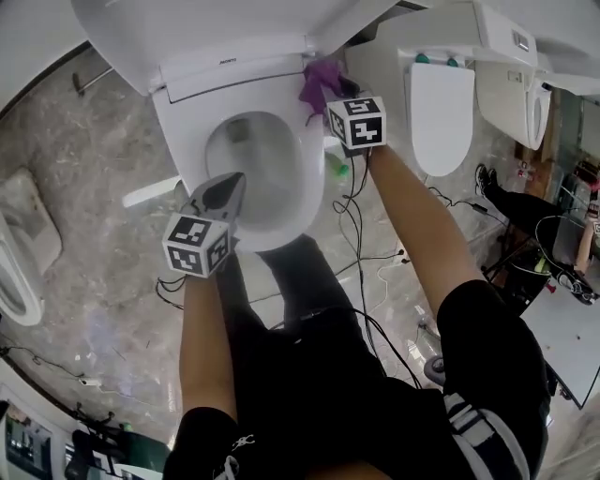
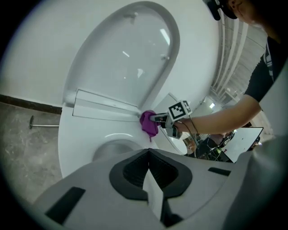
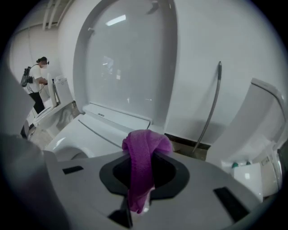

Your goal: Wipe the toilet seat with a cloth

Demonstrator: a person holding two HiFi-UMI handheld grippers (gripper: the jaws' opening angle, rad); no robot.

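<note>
A white toilet stands with its lid point(image 1: 216, 28) raised and its seat point(image 1: 300, 159) down around the bowl. My right gripper point(image 1: 323, 98) is shut on a purple cloth point(image 1: 319, 82) at the seat's back right corner, near the hinge. In the right gripper view the cloth point(image 3: 141, 152) hangs bunched between the jaws, above the seat point(image 3: 85, 130). My left gripper point(image 1: 232, 186) is shut and holds nothing; it hovers over the seat's front left rim. From the left gripper view the cloth point(image 2: 148, 123) and right gripper point(image 2: 158, 118) show beyond the closed jaws.
Other white toilets stand to the right point(image 1: 441, 103) and one at the left edge point(image 1: 19, 253). Cables point(image 1: 361, 234) trail over the marble floor beside the bowl. A metal pipe point(image 3: 211, 108) runs down the wall. A person point(image 3: 36, 81) stands far off.
</note>
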